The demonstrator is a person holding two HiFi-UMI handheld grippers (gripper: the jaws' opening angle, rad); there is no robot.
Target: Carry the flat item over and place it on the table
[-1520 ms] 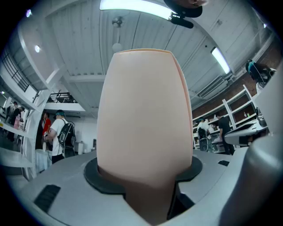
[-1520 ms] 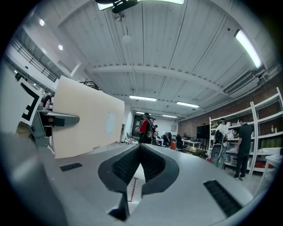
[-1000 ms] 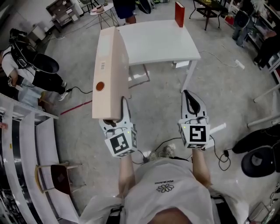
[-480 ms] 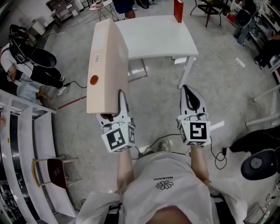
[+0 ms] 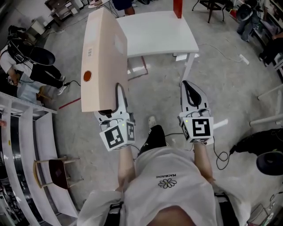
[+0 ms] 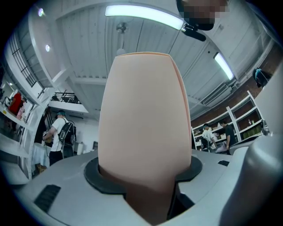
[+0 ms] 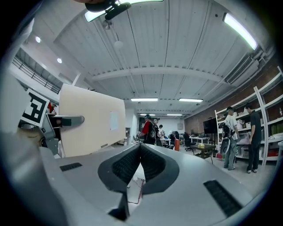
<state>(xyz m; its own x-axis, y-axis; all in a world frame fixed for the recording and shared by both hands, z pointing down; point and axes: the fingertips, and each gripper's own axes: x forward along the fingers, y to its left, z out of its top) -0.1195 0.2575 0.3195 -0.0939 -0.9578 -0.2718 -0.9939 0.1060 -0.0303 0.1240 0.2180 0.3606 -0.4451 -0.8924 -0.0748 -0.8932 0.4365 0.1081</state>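
A flat pale-pink box (image 5: 102,57) with an orange round sticker stands on edge in the air, its near end clamped in my left gripper (image 5: 111,106). In the left gripper view the box (image 6: 143,123) fills the space between the jaws and rises toward the ceiling. My right gripper (image 5: 193,95) is beside it, about a hand's width to the right, shut with nothing in it; its pads (image 7: 140,165) meet in the right gripper view, where the box (image 7: 90,119) shows at left. The white table (image 5: 159,35) stands ahead on the grey floor.
A red upright thing (image 5: 177,8) stands at the table's far edge. A person in black (image 5: 31,66) crouches at the left near a white shelf rack (image 5: 26,145) and a small chair (image 5: 55,172). Cables (image 5: 223,152) and black chair bases (image 5: 269,161) lie at the right.
The box and both grippers have moved forward toward the table, which now lies closer. The person's foot has stepped ahead. Both grips look unchanged.
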